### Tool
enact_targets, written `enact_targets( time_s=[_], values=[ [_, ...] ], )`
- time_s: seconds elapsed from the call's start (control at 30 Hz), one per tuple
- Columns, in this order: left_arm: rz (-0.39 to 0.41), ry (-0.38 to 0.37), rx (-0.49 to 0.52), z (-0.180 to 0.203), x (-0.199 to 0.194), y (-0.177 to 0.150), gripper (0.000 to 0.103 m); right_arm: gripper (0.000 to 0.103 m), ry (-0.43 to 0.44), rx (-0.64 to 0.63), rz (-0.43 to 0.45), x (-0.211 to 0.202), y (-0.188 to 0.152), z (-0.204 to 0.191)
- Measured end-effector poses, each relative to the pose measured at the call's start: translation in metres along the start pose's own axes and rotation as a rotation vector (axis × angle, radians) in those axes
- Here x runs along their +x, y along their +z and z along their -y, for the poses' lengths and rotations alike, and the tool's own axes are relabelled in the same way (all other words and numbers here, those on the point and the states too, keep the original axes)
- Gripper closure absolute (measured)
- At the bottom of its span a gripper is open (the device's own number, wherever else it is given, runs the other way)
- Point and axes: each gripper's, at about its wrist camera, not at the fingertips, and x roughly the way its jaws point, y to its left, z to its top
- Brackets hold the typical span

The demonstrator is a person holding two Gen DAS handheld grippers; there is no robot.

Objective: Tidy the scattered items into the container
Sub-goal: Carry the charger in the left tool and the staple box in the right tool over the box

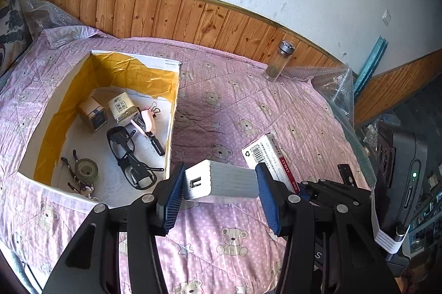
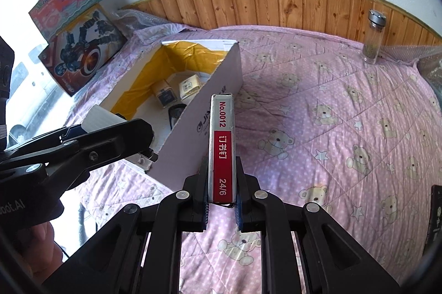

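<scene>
My left gripper (image 1: 221, 182) is shut on a white ribbed power bank (image 1: 221, 179), held just right of the cardboard box's near corner above the pink quilt. The open box (image 1: 172, 125), lined with yellow foil, holds two small cartons (image 1: 92, 113), black glasses (image 1: 129, 155), a pink tool, a tape roll (image 1: 87, 169) and keys. My right gripper (image 2: 222, 200) is shut on a red-and-white staples box (image 2: 222, 147), held upright beside the box's right wall (image 2: 218, 106). The left gripper (image 2: 83, 139) with the power bank shows at the left of the right wrist view.
A glass bottle (image 1: 279, 60) with a metal cap stands by the wooden headboard (image 1: 165, 15), also in the right wrist view as the bottle (image 2: 373, 37). Toy boxes (image 2: 80, 50) lean at the far left. A dark flat object (image 2: 435, 214) lies at the quilt's right edge. Bubble wrap (image 1: 337, 89) covers the right corner.
</scene>
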Motion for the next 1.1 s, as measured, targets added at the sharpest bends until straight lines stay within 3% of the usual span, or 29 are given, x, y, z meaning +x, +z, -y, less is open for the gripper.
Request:
enact_targets(
  time_s=[0.33,0.7,1.1],
  values=[
    [0.075,0.015,-0.07,-0.043,-0.044,0.01,0.051,0.088,0.033,-0.098,0.046,-0.011,0.034,-0.05],
    [0.117,0.064,-0.145,-0.1,-0.057,0.031,0.051,0.088,0.061,-0.175,0.034,0.015,0.068,-0.092],
    [0.002,0.155,-0.174,-0.141,-0.009,0.037,0.051,0.088,0.053,-0.242,-0.071,0.084,0.091,-0.104]
  ],
)
